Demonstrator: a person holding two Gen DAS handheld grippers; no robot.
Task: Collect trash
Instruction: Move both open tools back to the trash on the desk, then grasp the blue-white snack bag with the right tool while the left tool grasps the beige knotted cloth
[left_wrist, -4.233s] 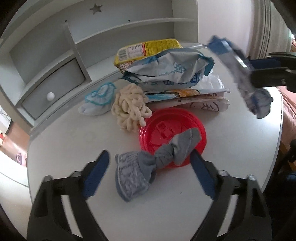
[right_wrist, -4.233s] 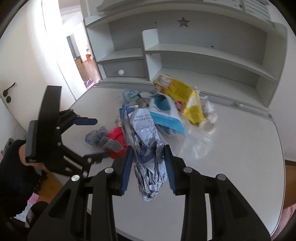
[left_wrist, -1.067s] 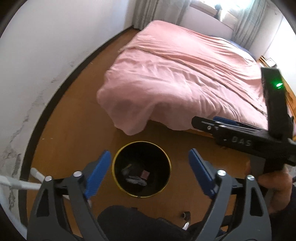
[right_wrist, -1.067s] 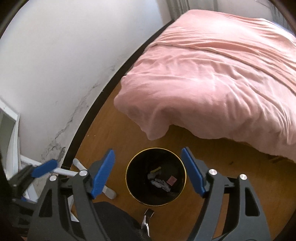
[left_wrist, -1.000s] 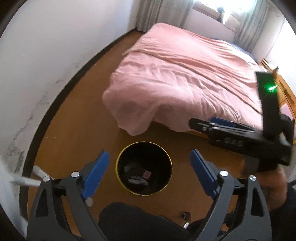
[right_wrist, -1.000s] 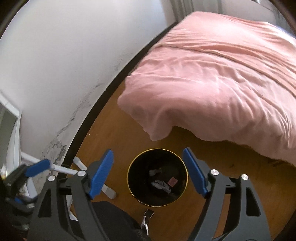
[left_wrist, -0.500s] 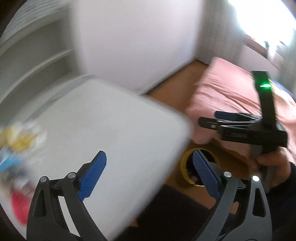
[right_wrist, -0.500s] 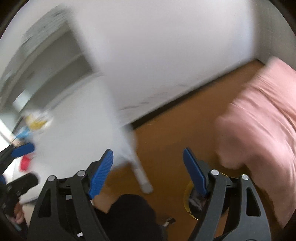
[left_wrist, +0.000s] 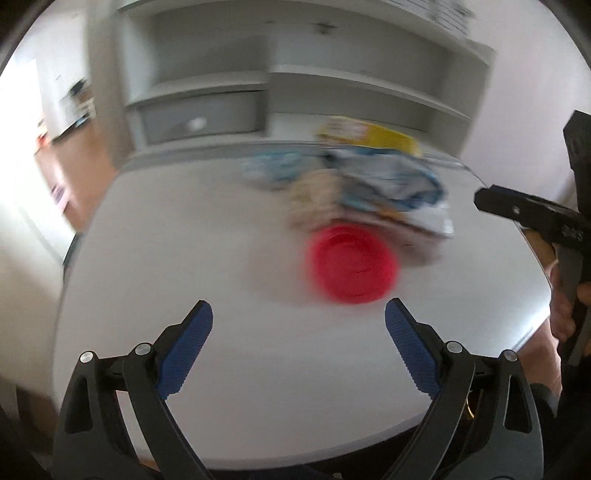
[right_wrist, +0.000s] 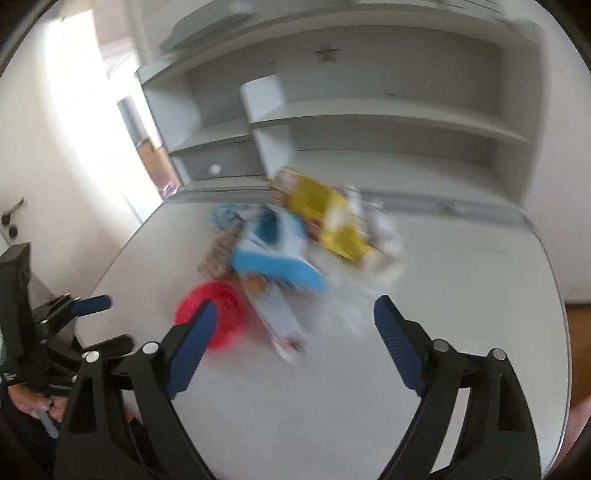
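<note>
A blurred heap of crumpled wrappers (left_wrist: 369, 184) is seen on the white table (left_wrist: 184, 258): a yellow packet (right_wrist: 325, 218) at the back, a blue-and-white bag (right_wrist: 273, 254) in front. A round red plastic lid (left_wrist: 352, 264) lies flat just before the heap.

Domestic room, likely a bedroom or study. Evidence: a white rounded bench (right_wrist: 443, 295) backed by a built-in pale grey shelving unit (right_wrist: 369, 110) with a small knobbed drawer (left_wrist: 199, 120), plain white walls, and a doorway (right_wrist: 147, 147) onto wood flooring.
</note>
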